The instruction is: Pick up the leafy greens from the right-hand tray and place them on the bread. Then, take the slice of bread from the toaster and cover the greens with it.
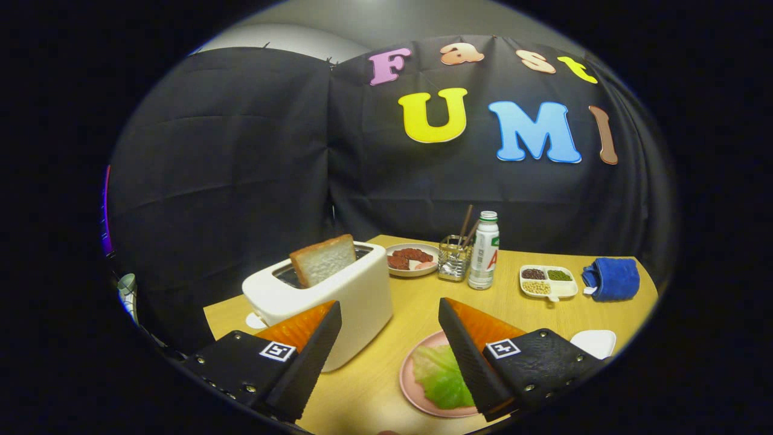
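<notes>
My gripper (pixel 389 308) hangs open above the near part of the wooden table (pixel 416 302), with nothing between its fingers. A pink plate (pixel 406 380) holding the leafy greens (pixel 439 377) lies just inside the right finger (pixel 468 356), which covers part of it. The white toaster (pixel 338 296) stands just ahead of the left finger (pixel 314 350), and a slice of bread (pixel 323 260) sticks up out of its slot. I cannot see the bread that lies flat.
Beyond the toaster are a small plate of reddish food (pixel 413 258), a glass holder with sticks (pixel 455 257) and a white bottle (pixel 484 251). Further right lie a divided dish of beans (pixel 548 281), a blue cloth (pixel 613 279) and a white dish (pixel 595 342).
</notes>
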Demonstrator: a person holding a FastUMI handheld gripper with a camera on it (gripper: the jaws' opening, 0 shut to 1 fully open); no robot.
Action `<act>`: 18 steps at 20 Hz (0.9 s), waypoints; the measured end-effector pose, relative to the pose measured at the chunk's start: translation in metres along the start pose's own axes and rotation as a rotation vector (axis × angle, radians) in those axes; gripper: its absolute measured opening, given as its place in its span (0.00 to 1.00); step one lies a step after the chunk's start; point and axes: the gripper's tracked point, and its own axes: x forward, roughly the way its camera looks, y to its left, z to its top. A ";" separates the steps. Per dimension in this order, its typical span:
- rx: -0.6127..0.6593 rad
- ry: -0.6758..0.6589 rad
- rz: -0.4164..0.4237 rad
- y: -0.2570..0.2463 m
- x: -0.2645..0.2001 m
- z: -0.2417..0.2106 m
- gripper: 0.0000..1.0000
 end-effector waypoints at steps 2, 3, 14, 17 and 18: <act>0.010 -0.017 0.040 0.030 0.010 0.008 0.99; 0.015 -0.023 0.056 0.042 0.016 0.013 0.99; -0.025 0.008 -0.034 0.078 0.101 0.012 0.58; -0.046 -0.036 -0.096 0.062 0.099 0.021 0.28; -0.028 -0.033 -0.080 0.066 0.099 0.021 0.15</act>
